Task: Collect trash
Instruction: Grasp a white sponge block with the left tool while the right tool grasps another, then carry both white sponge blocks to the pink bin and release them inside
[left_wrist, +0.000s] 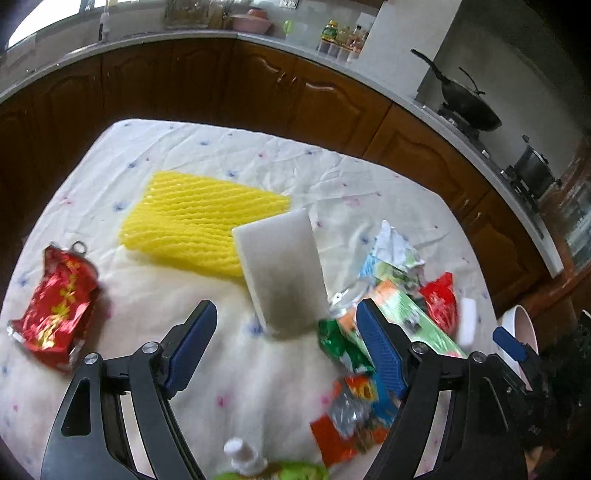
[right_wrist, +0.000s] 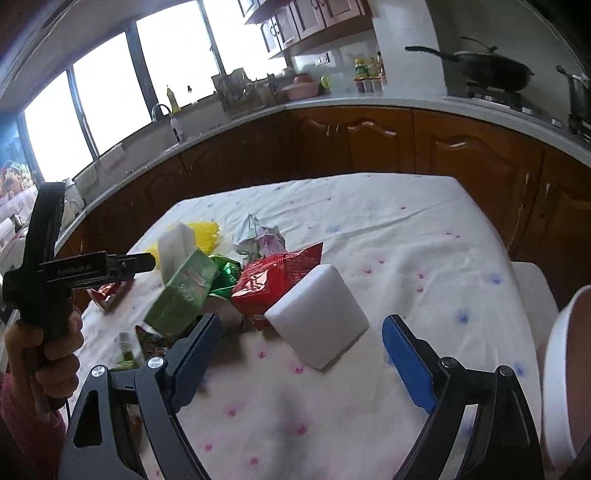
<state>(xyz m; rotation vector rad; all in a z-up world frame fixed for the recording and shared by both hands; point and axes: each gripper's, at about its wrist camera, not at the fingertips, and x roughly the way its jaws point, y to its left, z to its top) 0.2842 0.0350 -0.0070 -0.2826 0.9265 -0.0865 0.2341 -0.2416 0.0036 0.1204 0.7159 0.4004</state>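
Trash lies on a white flowered tablecloth (left_wrist: 166, 288). My left gripper (left_wrist: 286, 314) is open, its blue fingers either side of a white foam block (left_wrist: 282, 269) standing just ahead. A yellow foam net (left_wrist: 199, 225) lies behind it, a red wrapper (left_wrist: 55, 306) to the left, a green carton (left_wrist: 406, 314) and several wrappers to the right. My right gripper (right_wrist: 301, 328) is open and empty, with another white foam block (right_wrist: 317, 314) between and just ahead of its fingers. A red packet (right_wrist: 273, 280) and the green carton (right_wrist: 184, 291) lie beyond it.
A white bin's rim (right_wrist: 557, 369) stands at the table's right edge, also in the left wrist view (left_wrist: 517, 325). A green bottle with a white cap (left_wrist: 247, 458) lies near the front. Brown cabinets and a counter with a wok (left_wrist: 469, 99) curve behind the table.
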